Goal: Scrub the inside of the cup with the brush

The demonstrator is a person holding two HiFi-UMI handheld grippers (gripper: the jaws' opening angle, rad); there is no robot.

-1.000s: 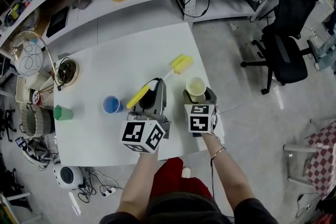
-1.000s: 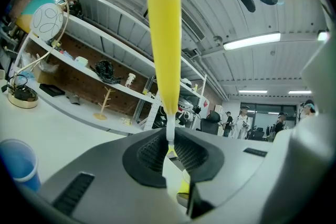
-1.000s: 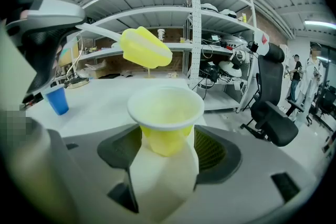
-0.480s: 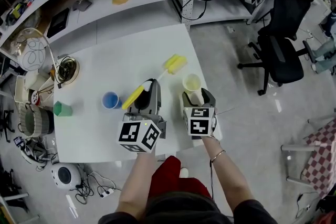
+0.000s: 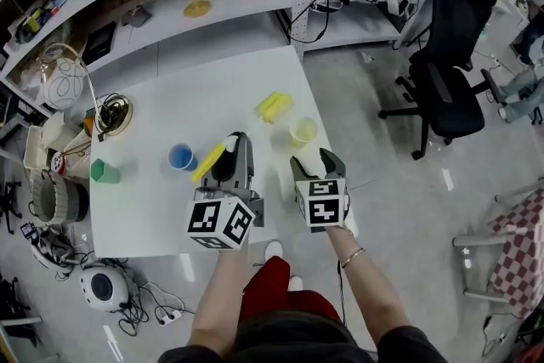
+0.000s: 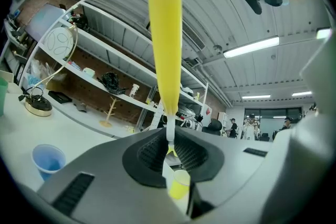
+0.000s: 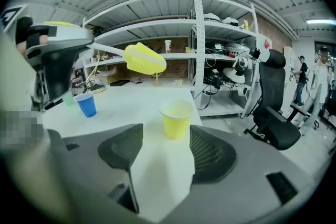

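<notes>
Yellows, a blue and a green on a white desk
The cup (image 5: 303,131) is pale yellow; the brush (image 5: 208,161) has a bright yellow handle, a thin white stem and a yellow sponge head. Of the other cups, one is a blue cup (image 5: 179,156) and one a green cup (image 5: 104,172); the desk (image 5: 170,98) is white. The left hand-held gripper (image 5: 231,144) and right hand-held gripper (image 5: 313,159) are grey with dark ribbed pads (image 7: 122,148), their cubes patterned with black-and-white square markers. The office chair (image 5: 442,89) is black, the floor (image 5: 382,174) pale grey, the cloth (image 5: 520,263) red-and-white checked
</notes>
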